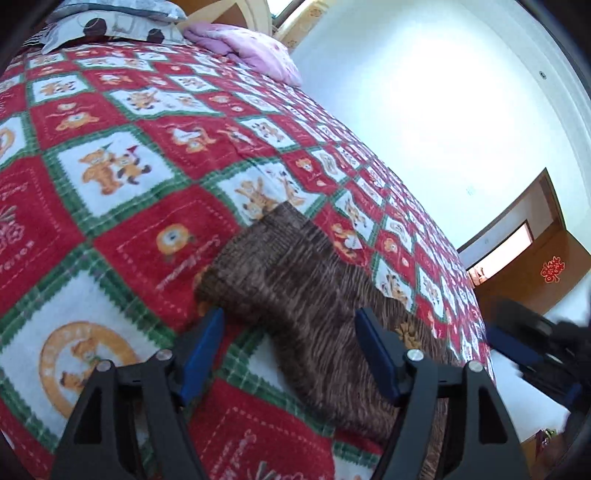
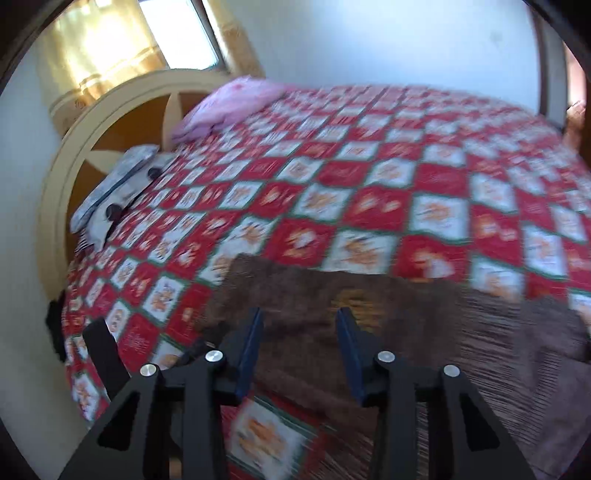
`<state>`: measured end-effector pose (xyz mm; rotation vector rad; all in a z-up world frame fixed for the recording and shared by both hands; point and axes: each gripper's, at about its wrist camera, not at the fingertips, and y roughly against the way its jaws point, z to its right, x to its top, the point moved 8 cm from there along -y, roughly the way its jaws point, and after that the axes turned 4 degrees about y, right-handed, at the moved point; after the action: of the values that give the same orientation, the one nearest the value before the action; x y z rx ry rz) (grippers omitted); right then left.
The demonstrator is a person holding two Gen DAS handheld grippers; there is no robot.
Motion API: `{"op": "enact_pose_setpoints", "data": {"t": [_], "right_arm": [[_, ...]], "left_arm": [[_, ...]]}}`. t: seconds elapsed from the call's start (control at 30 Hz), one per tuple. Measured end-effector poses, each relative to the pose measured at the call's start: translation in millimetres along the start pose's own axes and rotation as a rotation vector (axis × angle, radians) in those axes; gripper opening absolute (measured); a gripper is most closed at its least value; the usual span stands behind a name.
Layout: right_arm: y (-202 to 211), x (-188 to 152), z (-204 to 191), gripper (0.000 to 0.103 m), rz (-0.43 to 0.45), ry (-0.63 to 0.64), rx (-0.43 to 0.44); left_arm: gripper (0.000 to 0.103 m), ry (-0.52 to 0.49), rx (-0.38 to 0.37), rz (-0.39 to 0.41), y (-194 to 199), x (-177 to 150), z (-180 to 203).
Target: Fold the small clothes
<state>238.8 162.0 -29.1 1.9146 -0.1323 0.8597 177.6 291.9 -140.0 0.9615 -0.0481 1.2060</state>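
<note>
A small brown ribbed knit garment (image 1: pixel 295 280) lies on the red, white and green patterned bedspread (image 1: pixel 110 173). My left gripper (image 1: pixel 290 325) is open, its blue fingers standing either side of the garment's near part, just above it. My right gripper shows at the left wrist view's right edge (image 1: pixel 524 350), blurred. In the right wrist view, which is motion-blurred, the right gripper (image 2: pixel 299 325) is open over the garment (image 2: pixel 388 314), which has an orange motif (image 2: pixel 351 299) near the fingertips. The left gripper's black frame (image 2: pixel 103 354) shows at the lower left.
A pink pillow (image 1: pixel 251 48) and a grey patterned pillow (image 1: pixel 110 22) lie at the head of the bed by a cream headboard (image 2: pixel 110 122). A white wall (image 1: pixel 424 110) and a brown door (image 1: pixel 535 266) stand beyond the bed's far edge.
</note>
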Motion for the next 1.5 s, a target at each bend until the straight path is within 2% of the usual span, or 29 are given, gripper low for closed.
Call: {"op": "enact_pose_setpoints", "data": {"t": [0.07, 0.17, 0.3, 0.37, 0.47, 0.57, 0.6, 0.73, 0.77, 0.87, 1.23, 1.4, 1.5], "right_arm": [[-30, 6, -12, 0.043, -0.043, 0.010, 0.036], [-74, 11, -32, 0.043, -0.108, 0.040, 0.067], [-115, 21, -47, 0.043, -0.168, -0.011, 0.144], [-129, 23, -51, 0.043, -0.202, -0.009, 0.151], [-152, 27, -58, 0.044, -0.246, 0.001, 0.148], [-177, 30, -66, 0.050, -0.295, 0.010, 0.154], [-183, 30, -67, 0.052, -0.301, 0.015, 0.144], [-196, 33, -79, 0.068, -0.293, 0.068, 0.120], [-197, 32, -81, 0.069, -0.295, 0.076, 0.117], [-199, 30, -85, 0.069, -0.298, 0.139, 0.074], [-211, 23, -97, 0.068, -0.371, 0.378, -0.026], [-215, 23, -102, 0.064, -0.389, 0.464, -0.066], [-215, 24, -102, 0.055, -0.390, 0.486, -0.076]], "left_arm": [[0.071, 0.016, -0.008, 0.002, -3, 4, -1], [0.058, 0.075, -0.014, 0.016, -3, 10, -13], [0.054, 0.133, -0.013, 0.031, -6, 19, -20], [0.053, 0.145, -0.013, 0.038, -9, 24, -21], [0.041, 0.156, -0.004, 0.044, -13, 25, -26], [0.020, 0.183, 0.007, 0.051, -14, 25, -32], [0.017, 0.194, 0.013, 0.049, -15, 25, -35], [0.017, 0.171, 0.029, 0.046, -15, 25, -33], [0.017, 0.170, 0.029, 0.045, -15, 25, -33], [0.012, 0.184, 0.026, 0.042, -15, 25, -36], [0.011, 0.175, 0.049, 0.037, -16, 24, -35], [0.011, 0.160, 0.064, 0.036, -18, 25, -35], [0.011, 0.162, 0.062, 0.035, -19, 25, -36]]}}
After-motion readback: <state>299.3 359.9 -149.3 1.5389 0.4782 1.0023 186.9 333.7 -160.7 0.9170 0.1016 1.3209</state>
